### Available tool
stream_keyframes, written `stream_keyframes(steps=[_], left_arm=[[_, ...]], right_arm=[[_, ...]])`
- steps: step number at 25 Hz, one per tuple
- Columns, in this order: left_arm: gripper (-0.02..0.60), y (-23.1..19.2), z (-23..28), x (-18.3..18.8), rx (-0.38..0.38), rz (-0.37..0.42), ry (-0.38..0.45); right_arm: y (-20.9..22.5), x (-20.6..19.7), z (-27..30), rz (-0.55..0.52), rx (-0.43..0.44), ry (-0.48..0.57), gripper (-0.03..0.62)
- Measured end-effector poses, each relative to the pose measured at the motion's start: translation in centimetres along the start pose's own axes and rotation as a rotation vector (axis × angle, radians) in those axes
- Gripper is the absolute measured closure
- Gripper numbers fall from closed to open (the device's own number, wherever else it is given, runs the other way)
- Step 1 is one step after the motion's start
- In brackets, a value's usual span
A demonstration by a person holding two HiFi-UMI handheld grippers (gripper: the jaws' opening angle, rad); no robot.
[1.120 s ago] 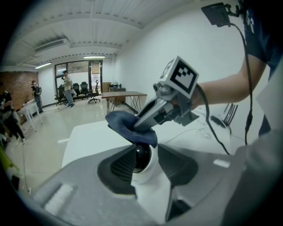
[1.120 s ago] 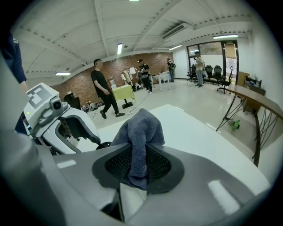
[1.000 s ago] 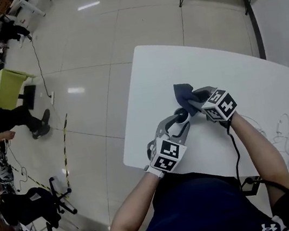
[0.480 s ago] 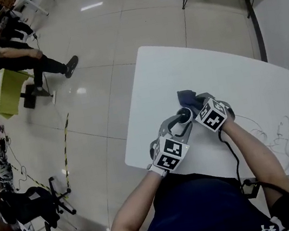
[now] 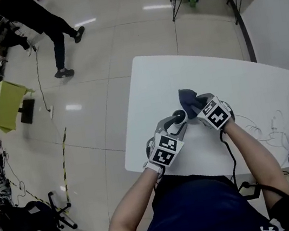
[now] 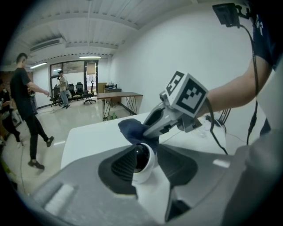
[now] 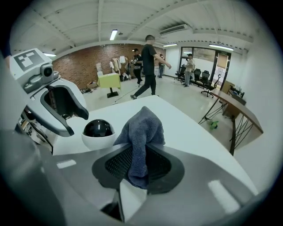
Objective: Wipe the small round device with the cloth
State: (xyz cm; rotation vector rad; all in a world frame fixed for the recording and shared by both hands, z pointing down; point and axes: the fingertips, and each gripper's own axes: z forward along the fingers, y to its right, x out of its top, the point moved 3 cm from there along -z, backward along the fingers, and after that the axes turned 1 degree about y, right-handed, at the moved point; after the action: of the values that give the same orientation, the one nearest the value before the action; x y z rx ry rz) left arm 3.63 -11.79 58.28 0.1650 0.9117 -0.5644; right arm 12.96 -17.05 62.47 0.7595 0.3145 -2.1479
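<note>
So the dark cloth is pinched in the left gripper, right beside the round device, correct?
Wrong gripper: the dark cloth is pinched in the right gripper, right beside the round device. The right gripper view shows it clamped between those jaws.

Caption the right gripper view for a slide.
Right gripper pinches a blue cloth beside the black-domed round device on a white table.

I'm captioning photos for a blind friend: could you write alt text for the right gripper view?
The right gripper pinches a dark grey-blue cloth in its jaws, and the cloth stands up in a soft peak. Just left of it a small round device, a white cup with a glossy black dome, sits on a white table. People walk in the room behind.
</note>
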Motion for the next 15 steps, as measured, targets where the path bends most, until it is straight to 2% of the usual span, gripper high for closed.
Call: stream_keyframes(steps=[4, 9, 15], left_arm=[[0.440, -0.1, 0.6, -0.3, -0.028, 0.044, -0.023], [0.440, -0.8, 0.3, -0.7, -0.041, 0.059, -0.043], [0.442, -0.8, 0.6, -0.5, -0.060, 0.075, -0.042]], right_arm=[[-0.8, -3.1, 0.7, 0.184, -0.025, -0.033, 0.503], [-4.3, -7.2, 1.0, 0.392, -0.039, -0.083, 0.505], [-9.1, -8.6, 1.3, 0.696, 0.033, -0.072, 0.505]])
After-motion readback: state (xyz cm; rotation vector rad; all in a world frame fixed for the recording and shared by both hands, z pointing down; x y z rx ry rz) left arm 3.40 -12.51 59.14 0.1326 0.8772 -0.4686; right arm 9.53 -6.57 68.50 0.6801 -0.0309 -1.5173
